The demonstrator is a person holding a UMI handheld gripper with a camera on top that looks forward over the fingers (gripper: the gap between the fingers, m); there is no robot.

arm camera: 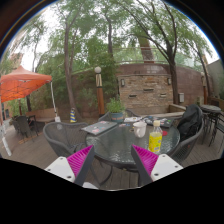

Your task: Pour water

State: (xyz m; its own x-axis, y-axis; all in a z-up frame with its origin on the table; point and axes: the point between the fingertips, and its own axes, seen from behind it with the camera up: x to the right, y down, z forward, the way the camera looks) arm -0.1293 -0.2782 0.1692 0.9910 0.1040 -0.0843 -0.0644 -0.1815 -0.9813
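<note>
- An outdoor patio scene, seen from a camera riding on a hand-held gripper (112, 165) whose two fingers rise from the bottom of the frame.
- Each finger carries a magenta pad (82, 160) on its inner face; the fingers stand spread well apart with nothing between them, so the gripper is released and grasps nothing.
- Beyond the fingers, in the lower middle of the frame, stands a round glass-topped table (120, 140).
- On the table, right of centre, stands a bottle of yellow liquid (155, 139) with a pale cap, upright.
- Just left of it, farther back on the table, sits a white cup (139, 128); its contents cannot be made out.
- A dark bag (189, 122) rests at the right side of the table.
- A metal mesh chair (63, 138) stands at the table's left side, in the lower left of the frame.
- At the left edge, an orange canopy (22, 84) shades more seating.
- Behind the table, right of centre, a low brick wall (148, 92) runs across.
- Tall green trees (110, 35) fill the upper half of the frame.
</note>
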